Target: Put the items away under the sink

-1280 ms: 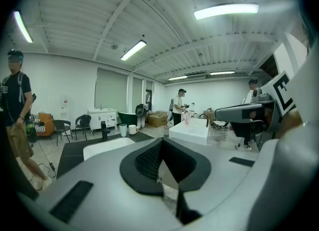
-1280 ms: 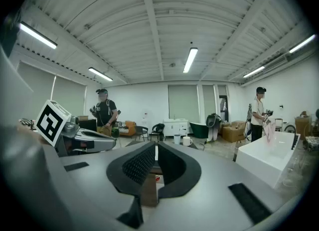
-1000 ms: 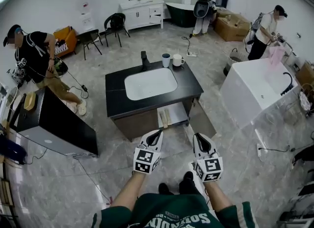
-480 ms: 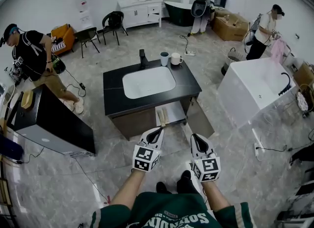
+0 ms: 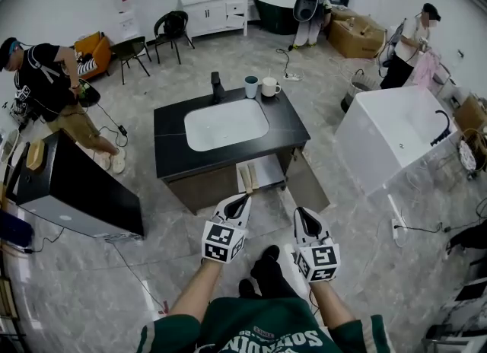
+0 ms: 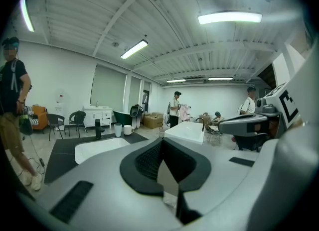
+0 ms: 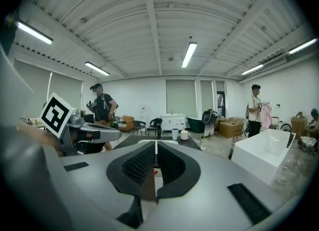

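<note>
Two items, a grey cup (image 5: 251, 86) and a white mug (image 5: 269, 87), stood on the desk's (image 5: 171, 127) far edge beside the faucet (image 5: 217, 87). Only the head view showed the open drawer (image 5: 262, 175) beneath. The left hand-held gripper (image 5: 243, 200) and the right hand-held gripper (image 5: 301, 213) were pressed together, empty.

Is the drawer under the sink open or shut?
Open. The drawer sticks out past the black counter below the sink, showing its pale inside.

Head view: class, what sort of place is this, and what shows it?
Probably a bathroom-fittings showroom or workshop, not a home: a black sink cabinet stands alone mid-floor, a white bathtub to its right, and a second white vanity by the far wall.
</note>
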Motion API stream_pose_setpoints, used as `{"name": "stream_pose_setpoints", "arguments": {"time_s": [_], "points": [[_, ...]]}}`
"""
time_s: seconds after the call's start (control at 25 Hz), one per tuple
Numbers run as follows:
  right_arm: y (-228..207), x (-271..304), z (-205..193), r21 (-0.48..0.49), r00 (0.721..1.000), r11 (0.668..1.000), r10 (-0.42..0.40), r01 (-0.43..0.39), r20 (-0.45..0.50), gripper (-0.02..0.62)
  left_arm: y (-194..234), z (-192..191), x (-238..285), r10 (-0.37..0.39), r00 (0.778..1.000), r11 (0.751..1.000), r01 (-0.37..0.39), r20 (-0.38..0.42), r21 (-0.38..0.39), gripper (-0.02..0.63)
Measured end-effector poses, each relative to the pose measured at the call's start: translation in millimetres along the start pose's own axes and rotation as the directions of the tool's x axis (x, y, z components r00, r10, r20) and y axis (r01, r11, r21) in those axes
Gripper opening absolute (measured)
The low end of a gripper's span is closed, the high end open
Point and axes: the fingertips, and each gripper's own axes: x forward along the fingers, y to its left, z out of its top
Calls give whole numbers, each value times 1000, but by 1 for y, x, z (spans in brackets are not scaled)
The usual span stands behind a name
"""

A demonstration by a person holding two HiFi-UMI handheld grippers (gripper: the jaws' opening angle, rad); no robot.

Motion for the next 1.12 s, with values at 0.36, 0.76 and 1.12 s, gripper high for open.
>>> {"name": "stream_pose_setpoints", "arguments": {"time_s": [0.36, 0.76, 1.12], "points": [[-46, 67, 5, 26, 1000, 1000, 1, -1, -17, 44, 26, 5, 78, -30, 999, 999, 30, -39, 17, 10], [-125, 161, 34, 40, 1000, 999, 20, -20, -14, 44, 64, 35, 197, -34, 998, 999, 36, -61, 31, 9], [-174, 218, 46, 41, 998, 998, 56, -56, -18, 44, 87, 47, 267, -7, 997, 999, 10, -73, 38, 10]]}}
